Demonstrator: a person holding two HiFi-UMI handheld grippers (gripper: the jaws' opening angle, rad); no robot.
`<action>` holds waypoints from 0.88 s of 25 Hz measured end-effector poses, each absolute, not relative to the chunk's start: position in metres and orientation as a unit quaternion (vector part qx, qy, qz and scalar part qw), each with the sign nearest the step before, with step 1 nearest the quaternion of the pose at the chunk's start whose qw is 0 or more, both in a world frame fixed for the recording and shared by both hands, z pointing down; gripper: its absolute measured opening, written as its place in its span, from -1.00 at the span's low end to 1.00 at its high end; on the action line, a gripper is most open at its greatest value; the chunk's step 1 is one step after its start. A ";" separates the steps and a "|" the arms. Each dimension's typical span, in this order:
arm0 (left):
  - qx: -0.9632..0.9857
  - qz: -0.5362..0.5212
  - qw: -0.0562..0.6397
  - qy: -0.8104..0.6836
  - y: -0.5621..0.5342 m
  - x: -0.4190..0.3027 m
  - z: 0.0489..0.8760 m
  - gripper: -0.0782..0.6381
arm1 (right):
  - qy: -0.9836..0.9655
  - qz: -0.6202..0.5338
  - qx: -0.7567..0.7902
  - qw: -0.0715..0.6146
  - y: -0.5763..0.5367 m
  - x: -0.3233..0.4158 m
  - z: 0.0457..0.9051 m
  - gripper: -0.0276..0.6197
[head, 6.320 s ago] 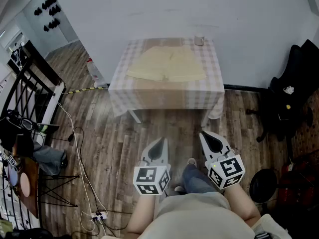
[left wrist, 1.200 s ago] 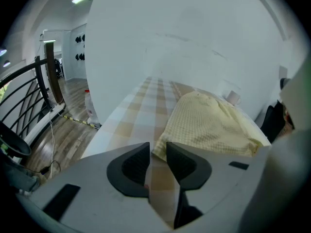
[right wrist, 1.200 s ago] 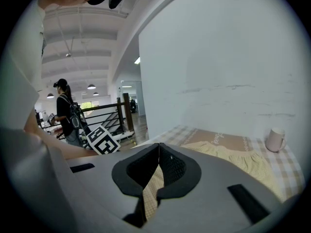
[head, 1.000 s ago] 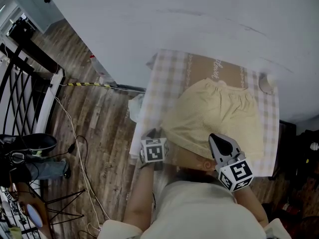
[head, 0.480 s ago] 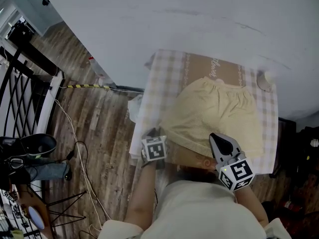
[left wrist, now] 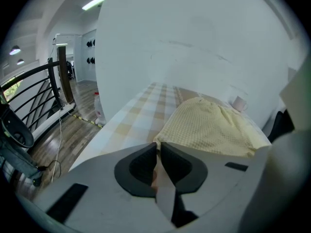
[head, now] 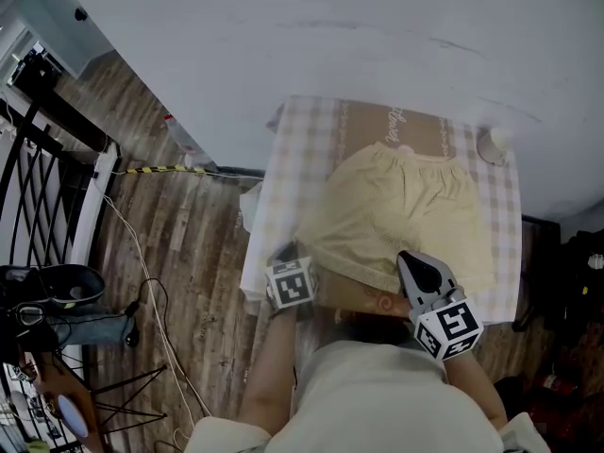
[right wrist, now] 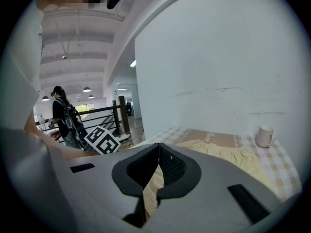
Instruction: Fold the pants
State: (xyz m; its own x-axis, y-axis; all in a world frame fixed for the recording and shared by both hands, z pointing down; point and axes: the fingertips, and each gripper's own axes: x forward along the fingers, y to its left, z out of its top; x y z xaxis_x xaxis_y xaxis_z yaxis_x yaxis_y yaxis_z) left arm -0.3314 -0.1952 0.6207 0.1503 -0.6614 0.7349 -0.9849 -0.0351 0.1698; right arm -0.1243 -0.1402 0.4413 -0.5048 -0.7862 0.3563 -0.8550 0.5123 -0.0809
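The pale yellow, fine-checked fabric pants [head: 406,206] lie flat on the table [head: 283,182], which is covered by a beige-and-white checked cloth. The gathered waistband is toward the wall and the leg hems lie along the near edge. The garment looks light, limp and thin. It should drape and crease freely and slide easily over the cloth, so it is best taken at the hem corners or the waistband ends, where the doubled fabric gives the pads something to bite. The left gripper [left wrist: 158,144] sits at the near-left hem corner. Its jaws have just been closing and now stand at a narrow slit, apparently pinched on that corner. The right gripper [head: 418,270] hovers over the near-right hem with jaws fully together and nothing between them. A small white mug [head: 491,146] stands at the far right corner. Some seconds earlier the person stood well back with both grippers over the wooden floor. Half a second ago the left jaws stood wider.
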 end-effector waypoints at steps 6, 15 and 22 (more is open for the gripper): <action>0.674 0.200 0.335 -0.627 -0.184 -0.318 0.596 -0.71 | -0.868 0.122 0.464 0.127 -0.132 -0.111 0.437 -0.91; 0.668 0.154 0.329 -0.650 -0.170 -0.278 0.564 -0.72 | -0.880 0.110 0.449 0.112 -0.135 -0.063 0.417 -0.91; 0.681 0.135 0.319 -0.646 -0.165 -0.233 0.539 -0.72 | -0.882 0.105 0.449 0.098 -0.137 -0.020 0.408 -0.91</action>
State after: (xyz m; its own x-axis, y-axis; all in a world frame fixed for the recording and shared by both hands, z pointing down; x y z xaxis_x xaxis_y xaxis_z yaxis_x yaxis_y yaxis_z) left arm -0.2328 -0.1654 0.5392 0.1297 -0.7929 0.5954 -0.9650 0.0371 0.2596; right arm -0.0201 -0.1372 0.4085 -0.5784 -0.7708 0.2672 -0.8119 0.5756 -0.0973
